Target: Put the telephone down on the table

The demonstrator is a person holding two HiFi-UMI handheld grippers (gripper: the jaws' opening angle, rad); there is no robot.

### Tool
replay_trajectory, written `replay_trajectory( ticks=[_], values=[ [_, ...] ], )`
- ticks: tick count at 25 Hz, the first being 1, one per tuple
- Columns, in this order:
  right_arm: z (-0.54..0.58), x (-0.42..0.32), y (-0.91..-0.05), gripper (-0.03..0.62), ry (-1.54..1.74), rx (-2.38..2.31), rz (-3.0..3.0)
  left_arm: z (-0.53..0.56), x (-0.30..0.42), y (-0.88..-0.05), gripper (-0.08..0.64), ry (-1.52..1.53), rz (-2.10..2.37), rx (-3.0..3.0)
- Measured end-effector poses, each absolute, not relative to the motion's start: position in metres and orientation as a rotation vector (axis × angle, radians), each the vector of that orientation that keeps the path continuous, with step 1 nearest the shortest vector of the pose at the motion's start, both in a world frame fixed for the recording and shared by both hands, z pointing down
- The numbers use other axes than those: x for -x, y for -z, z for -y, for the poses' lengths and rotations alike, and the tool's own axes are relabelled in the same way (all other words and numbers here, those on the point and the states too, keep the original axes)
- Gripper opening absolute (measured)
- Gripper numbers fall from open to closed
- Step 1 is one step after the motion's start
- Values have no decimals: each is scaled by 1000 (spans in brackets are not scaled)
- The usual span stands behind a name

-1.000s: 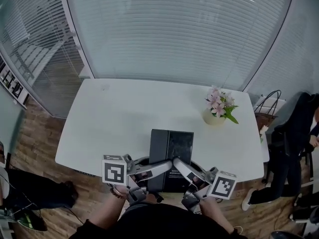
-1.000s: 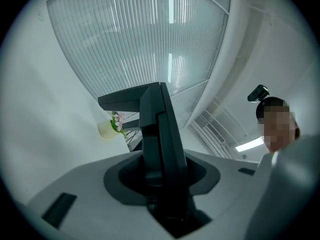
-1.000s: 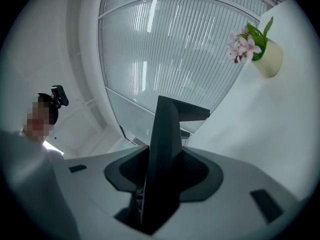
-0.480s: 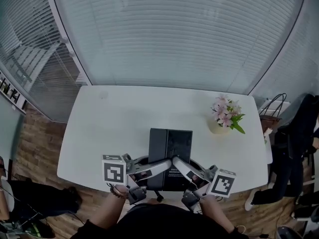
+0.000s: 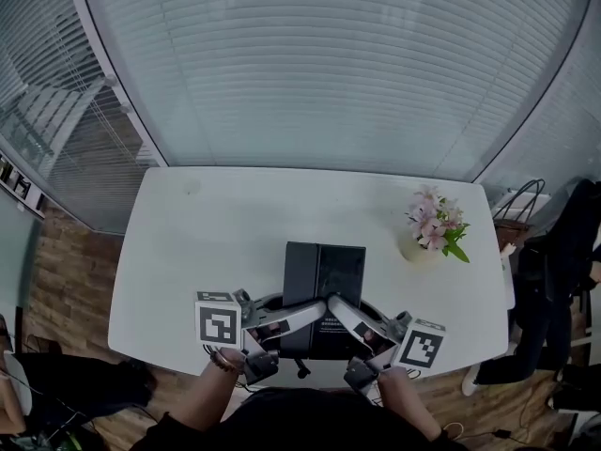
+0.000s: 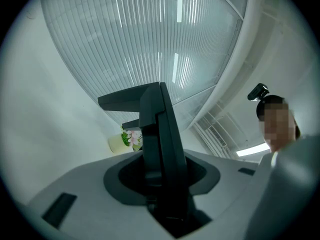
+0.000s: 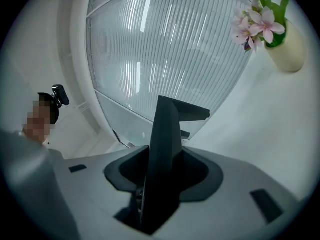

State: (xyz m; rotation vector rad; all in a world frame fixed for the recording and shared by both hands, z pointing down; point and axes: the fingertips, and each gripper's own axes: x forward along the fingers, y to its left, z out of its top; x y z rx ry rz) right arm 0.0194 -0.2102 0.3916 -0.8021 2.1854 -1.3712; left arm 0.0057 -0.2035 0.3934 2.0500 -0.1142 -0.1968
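Forward over the table [image 5: 207, 242] went the phone [image 5: 324, 280], farther past the near edge. Left gripper [image 5: 305, 312] and right gripper [image 5: 344, 314] each pinched its near side, likely to keep it level for landing. Whether it touched yet was unclear. The vase [image 5: 418, 249] stood well apart.

The head camera is looking steeply down onto the white counter [image 5: 188, 252]. Cameras on the grey left tool [image 5: 315, 308] and grey right tool [image 5: 336, 306] are facing level, close along their jaws. All three are sharing the black flat telephone [image 5: 324, 271] and cream flower vase [image 5: 413, 250].
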Motion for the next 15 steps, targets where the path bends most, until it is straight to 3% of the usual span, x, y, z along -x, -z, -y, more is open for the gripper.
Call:
replay_trajectory(
  ticks=[15],
  values=[
    [236, -34, -410, 170, 1452, 788, -2182, 228, -19, -409, 189, 200, 164, -2009]
  ],
)
